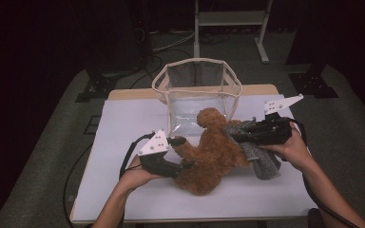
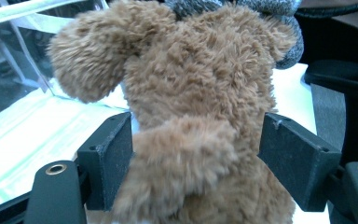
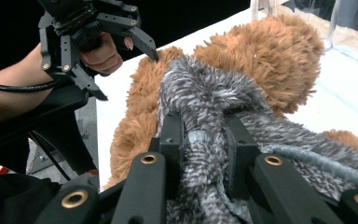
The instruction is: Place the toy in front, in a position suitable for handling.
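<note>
Teddy bear [image 1: 209, 156] being dressed in a grey knit garment [image 3: 205, 107].
Right gripper [image 3: 204, 140] pinches the knit to pull it over; left gripper [image 2: 196, 154], jaws apart, straddles the bear, bracing it.

The left gripper [image 1: 184, 153] was held low in the left hand [image 1: 135, 173], its jaws spread wide — brown plush lay between the fingers [image 2: 106, 161]. The right gripper [image 1: 235, 134] was gripped by the right hand [image 1: 292, 145] — jaws clamped on grey fabric between its fingers [image 3: 171, 140].
</note>
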The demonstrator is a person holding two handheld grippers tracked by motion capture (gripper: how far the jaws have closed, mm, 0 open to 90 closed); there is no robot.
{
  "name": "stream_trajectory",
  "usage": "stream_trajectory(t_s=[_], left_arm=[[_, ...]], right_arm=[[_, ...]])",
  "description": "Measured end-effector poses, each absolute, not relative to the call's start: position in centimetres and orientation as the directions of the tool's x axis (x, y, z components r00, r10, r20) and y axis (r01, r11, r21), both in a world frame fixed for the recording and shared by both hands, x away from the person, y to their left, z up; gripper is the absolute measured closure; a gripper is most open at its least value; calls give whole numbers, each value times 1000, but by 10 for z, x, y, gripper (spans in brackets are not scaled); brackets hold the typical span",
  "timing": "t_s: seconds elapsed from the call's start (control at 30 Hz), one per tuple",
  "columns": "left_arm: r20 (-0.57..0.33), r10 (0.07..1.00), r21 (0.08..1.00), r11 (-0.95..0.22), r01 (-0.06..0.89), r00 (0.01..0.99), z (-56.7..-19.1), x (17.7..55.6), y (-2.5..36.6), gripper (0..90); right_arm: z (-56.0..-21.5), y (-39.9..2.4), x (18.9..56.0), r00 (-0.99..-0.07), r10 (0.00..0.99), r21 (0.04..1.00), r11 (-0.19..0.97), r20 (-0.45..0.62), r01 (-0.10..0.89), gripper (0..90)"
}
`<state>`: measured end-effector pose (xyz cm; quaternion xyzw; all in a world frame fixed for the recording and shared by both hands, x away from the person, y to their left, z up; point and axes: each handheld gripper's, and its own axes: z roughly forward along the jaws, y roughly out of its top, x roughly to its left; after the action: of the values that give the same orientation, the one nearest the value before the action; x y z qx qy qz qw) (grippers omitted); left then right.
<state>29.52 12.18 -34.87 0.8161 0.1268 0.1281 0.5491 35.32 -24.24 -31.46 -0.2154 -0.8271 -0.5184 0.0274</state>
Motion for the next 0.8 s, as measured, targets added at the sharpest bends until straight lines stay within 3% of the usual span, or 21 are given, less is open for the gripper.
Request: stream_trajectory(t_s=[0.4, 0.53, 0.63, 0.73, 0.8], left_arm=[[33, 331, 906, -409, 112, 943, -374, 293, 127, 254], [6, 313, 885, -443, 141, 950, -390, 298, 113, 232], [-34, 314, 903, -396, 164, 949, -392, 308, 96, 211], [-66, 300, 920, -351, 174, 952, -384, 314, 86, 260], [-61, 280, 932, -328, 155, 958, -380, 316, 83, 379]], right_arm=[[-322, -255, 346, -900, 329, 846, 356, 285, 398, 723], [-325, -258, 345, -899, 329, 847, 349, 291, 402, 723], [-327, -260, 344, -897, 325, 845, 346, 299, 407, 724], [-328, -260, 341, -899, 324, 846, 347, 296, 404, 723], [-328, -261, 340, -900, 318, 847, 347, 297, 402, 724]])
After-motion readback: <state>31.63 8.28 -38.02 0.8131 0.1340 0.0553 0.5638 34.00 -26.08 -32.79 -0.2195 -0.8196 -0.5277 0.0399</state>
